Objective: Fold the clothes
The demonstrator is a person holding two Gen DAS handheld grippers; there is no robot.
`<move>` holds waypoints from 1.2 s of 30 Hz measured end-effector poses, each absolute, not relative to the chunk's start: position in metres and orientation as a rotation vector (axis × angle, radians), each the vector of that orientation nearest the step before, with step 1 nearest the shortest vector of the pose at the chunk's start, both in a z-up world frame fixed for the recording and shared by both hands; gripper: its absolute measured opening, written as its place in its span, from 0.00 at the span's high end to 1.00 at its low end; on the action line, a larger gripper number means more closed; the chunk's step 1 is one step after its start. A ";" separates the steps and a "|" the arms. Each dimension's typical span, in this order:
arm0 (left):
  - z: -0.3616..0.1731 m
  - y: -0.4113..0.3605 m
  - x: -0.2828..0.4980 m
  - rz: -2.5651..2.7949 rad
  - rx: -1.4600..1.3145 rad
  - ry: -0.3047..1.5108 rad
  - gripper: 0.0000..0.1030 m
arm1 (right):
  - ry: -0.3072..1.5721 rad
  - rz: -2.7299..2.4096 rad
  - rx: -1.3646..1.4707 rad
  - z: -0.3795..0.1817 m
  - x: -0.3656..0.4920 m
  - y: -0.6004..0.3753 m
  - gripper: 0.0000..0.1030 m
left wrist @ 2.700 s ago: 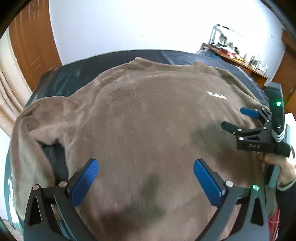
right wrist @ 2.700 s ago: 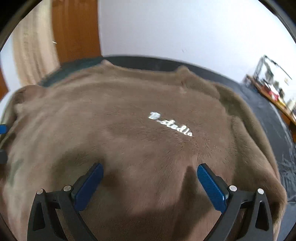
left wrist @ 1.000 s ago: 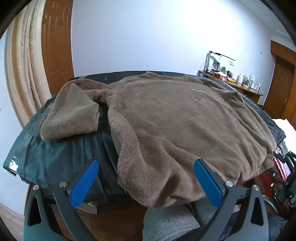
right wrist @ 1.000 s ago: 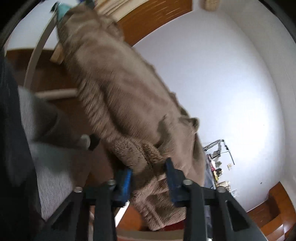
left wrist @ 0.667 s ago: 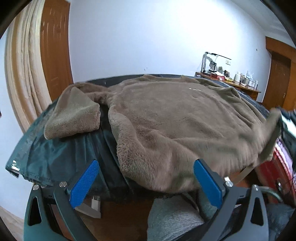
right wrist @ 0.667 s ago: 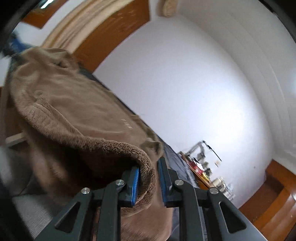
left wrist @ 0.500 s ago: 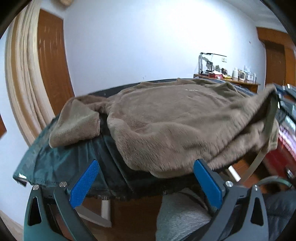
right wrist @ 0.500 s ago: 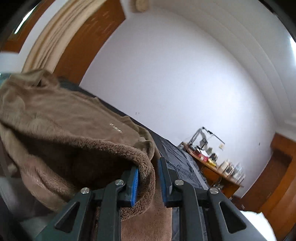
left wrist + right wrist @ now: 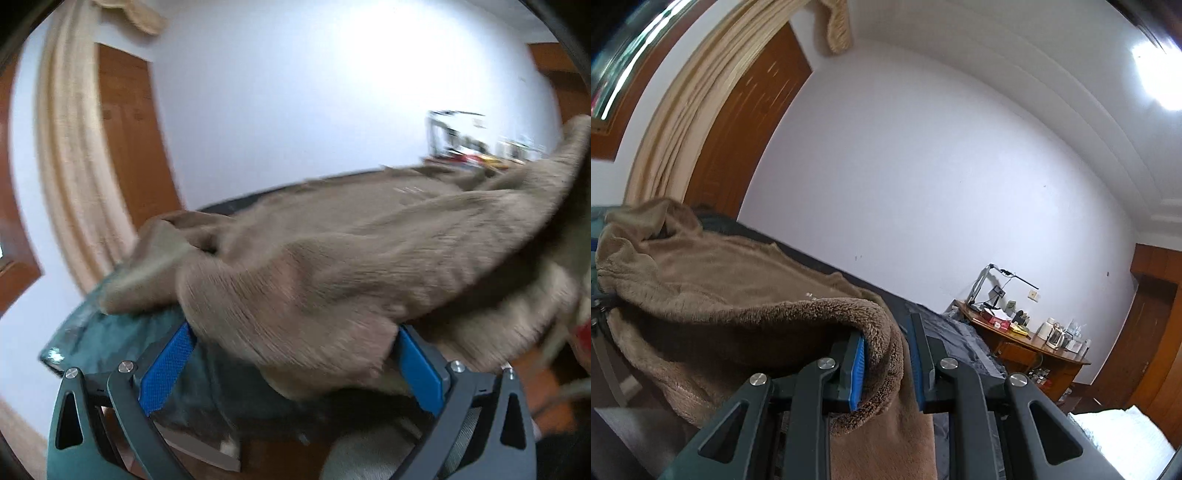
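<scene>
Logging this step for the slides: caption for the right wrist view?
Right gripper shut on the brown fleece sweater hem, lifting it over the dark-covered table.

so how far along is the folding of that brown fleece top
Early. No completed fold shows: the brown fleece sweater lies mostly spread over the dark cloth-covered table. In hand: the right gripper is shut on the hem and lifting it; the left gripper is open, with the other hem corner between its fingers, not clamped. Left: grip that corner, carry the hem over, fold the sleeves.

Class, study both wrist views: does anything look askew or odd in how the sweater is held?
Yes. The brown fleece sweater is lopsided: the right claw pinches its hem raised, while the left claw gapes open around the other bunched corner.
</scene>
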State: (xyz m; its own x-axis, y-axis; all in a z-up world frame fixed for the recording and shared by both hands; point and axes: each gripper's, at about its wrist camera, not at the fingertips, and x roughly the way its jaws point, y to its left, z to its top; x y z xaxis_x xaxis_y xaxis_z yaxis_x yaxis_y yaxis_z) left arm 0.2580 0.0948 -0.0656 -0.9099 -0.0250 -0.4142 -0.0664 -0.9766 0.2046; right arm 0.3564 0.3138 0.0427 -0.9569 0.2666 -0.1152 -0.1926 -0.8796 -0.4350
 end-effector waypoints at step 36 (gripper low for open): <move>-0.092 0.052 0.325 2.517 -0.627 1.027 0.00 | -0.793 2.782 -1.068 -0.045 0.393 0.351 0.79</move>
State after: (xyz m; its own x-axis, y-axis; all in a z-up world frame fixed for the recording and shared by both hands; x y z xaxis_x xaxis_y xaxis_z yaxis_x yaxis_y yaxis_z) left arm 0.3253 0.0524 -0.0924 -0.8410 0.1504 -0.5197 -0.4710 -0.6761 0.5666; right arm 0.3925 0.3511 -0.0454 -0.7587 0.2301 -0.6094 0.1259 -0.8661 -0.4838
